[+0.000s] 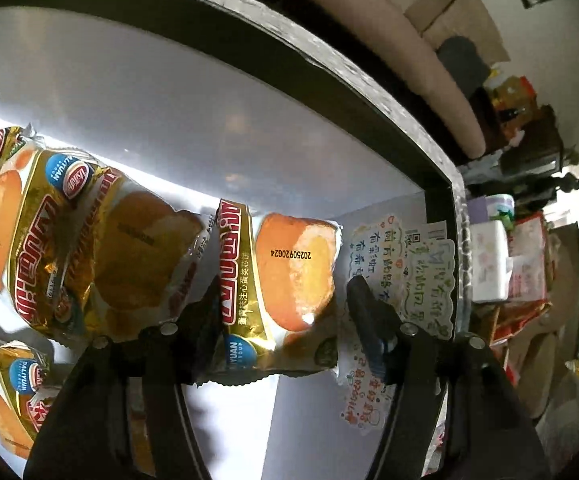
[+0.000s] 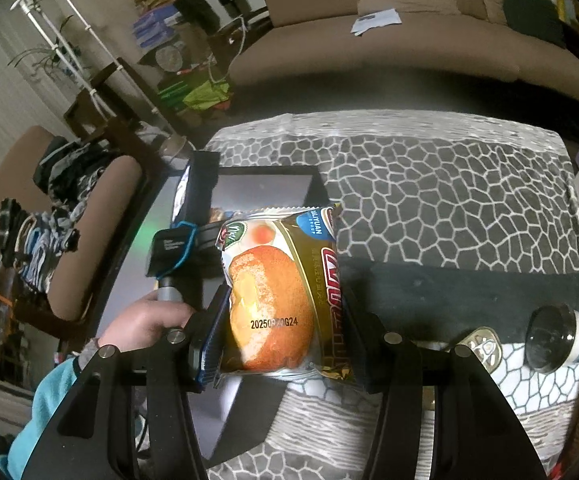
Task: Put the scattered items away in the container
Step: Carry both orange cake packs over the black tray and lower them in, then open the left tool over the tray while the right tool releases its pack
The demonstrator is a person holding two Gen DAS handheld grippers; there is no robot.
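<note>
Cake packets (image 1: 89, 248) lie at the left inside the white-floored container (image 1: 177, 120); your left gripper (image 1: 285, 292) hangs spread around another packet (image 1: 285, 280) there. At right, your right gripper (image 2: 285, 312) clenches a cake packet (image 2: 281, 292) above the patterned table (image 2: 449, 192).

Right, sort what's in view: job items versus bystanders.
Job:
- cake packet in the right gripper
- cake packet between the left gripper fingers
- packets already in the box
- box

Lying about:
- tin can
- small jar
- sofa
</note>
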